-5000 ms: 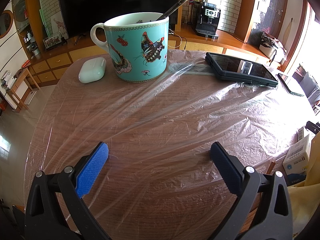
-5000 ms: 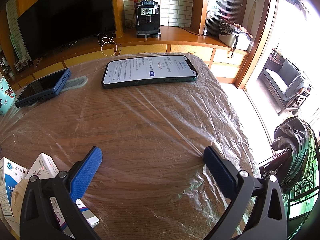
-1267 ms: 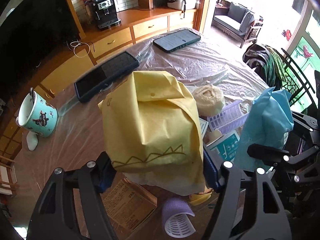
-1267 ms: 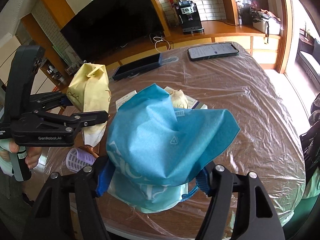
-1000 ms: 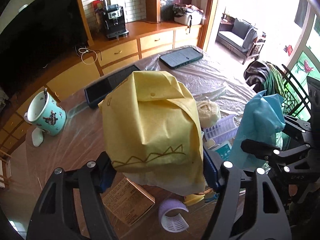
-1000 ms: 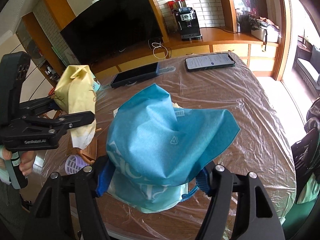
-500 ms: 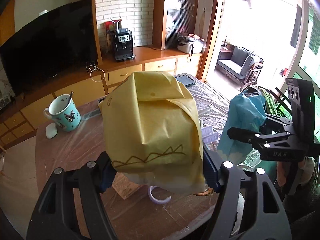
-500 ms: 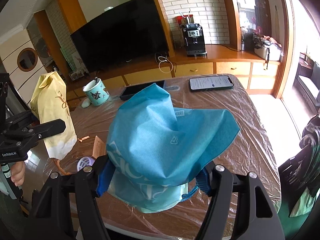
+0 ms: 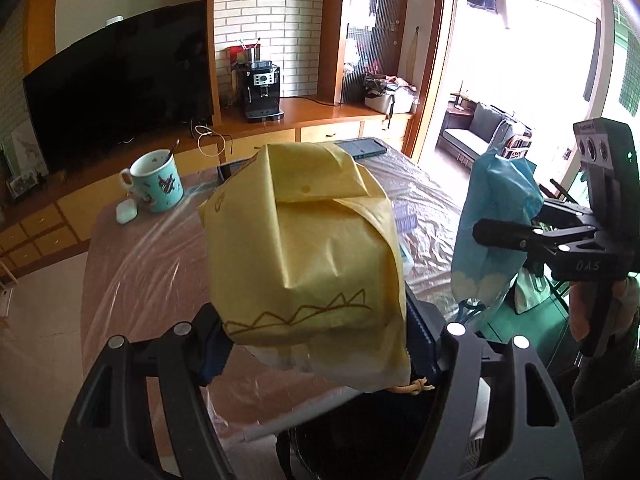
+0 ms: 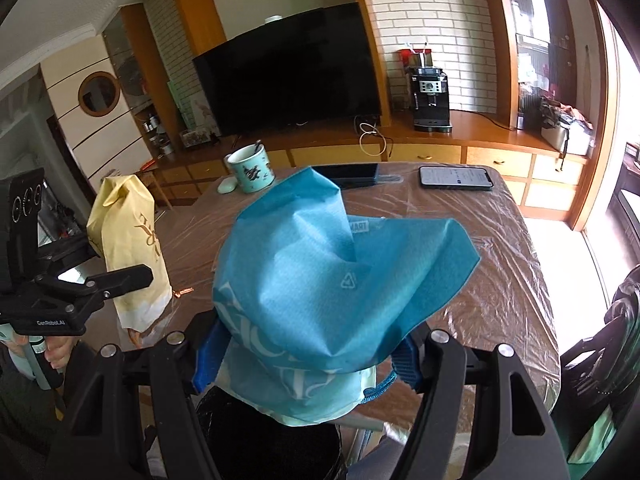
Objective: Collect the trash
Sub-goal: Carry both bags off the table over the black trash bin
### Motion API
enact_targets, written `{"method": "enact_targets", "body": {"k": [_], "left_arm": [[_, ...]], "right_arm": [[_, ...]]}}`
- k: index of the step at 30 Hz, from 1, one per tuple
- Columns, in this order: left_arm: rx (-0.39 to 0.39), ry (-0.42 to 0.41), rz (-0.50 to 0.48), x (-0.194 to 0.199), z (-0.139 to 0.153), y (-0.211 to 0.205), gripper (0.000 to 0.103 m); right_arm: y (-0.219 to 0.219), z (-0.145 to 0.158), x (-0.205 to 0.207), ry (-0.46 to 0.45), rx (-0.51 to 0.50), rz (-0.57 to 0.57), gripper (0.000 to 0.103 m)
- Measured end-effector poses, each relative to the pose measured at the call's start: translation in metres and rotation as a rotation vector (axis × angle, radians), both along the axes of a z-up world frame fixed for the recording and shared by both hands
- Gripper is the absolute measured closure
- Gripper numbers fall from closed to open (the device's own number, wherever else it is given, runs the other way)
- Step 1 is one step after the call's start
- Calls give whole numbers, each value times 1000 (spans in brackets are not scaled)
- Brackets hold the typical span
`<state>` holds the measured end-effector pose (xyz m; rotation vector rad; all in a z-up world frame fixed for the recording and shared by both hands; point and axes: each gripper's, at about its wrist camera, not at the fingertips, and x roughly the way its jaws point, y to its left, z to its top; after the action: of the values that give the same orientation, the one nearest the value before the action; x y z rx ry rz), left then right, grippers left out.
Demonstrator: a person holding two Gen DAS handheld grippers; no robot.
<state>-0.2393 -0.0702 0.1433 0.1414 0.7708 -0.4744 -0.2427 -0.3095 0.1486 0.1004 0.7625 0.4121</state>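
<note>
Left wrist view: left tool point(image 9: 316, 344) clamps one creased yellow paper bag point(image 9: 304, 248); right tool point(image 10: 306, 358) clamps one crumpled blue paper bag point(image 10: 336, 280) over the film-covered table point(image 10: 516, 280).

Hidden / cut off / unreadable

Yellow bag point(image 9: 304, 240) covers left gripper point(image 9: 316, 344) pads & much of table point(image 9: 132, 264); blue bag point(image 10: 320, 280) hides right gripper point(image 10: 306, 354) pads, dark tablet point(image 10: 346, 170) partly behind it; phone point(image 10: 456, 178) text too small to read; dark round thing point(image 10: 272, 436) under bags unclear; gripper bodies cropped at bottom edge.
</note>
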Motion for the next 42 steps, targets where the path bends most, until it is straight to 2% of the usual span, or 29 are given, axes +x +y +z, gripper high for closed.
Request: {"method": "enact_targets", "body": {"k": [13,18,22,36,42], "left_arm": [[-1,8,-39,-53,-32,4,31],[5,23,-51,-72,-48,-1,31],[3,48,-56,-81,-64,-6,31],[75,122,-41,-103,-118,-18,31],[96,156,-35,-102,-138,-19,31]], "right_arm": [[28,-25,-54,20,-44,120,36],[44,-43,-72,22,-126,141,36],[52,-61,-84,55,-141,158,36],[53,-117,-93,181,-98,164,36],[57,-132,-94,190,-159,145,36]]}}
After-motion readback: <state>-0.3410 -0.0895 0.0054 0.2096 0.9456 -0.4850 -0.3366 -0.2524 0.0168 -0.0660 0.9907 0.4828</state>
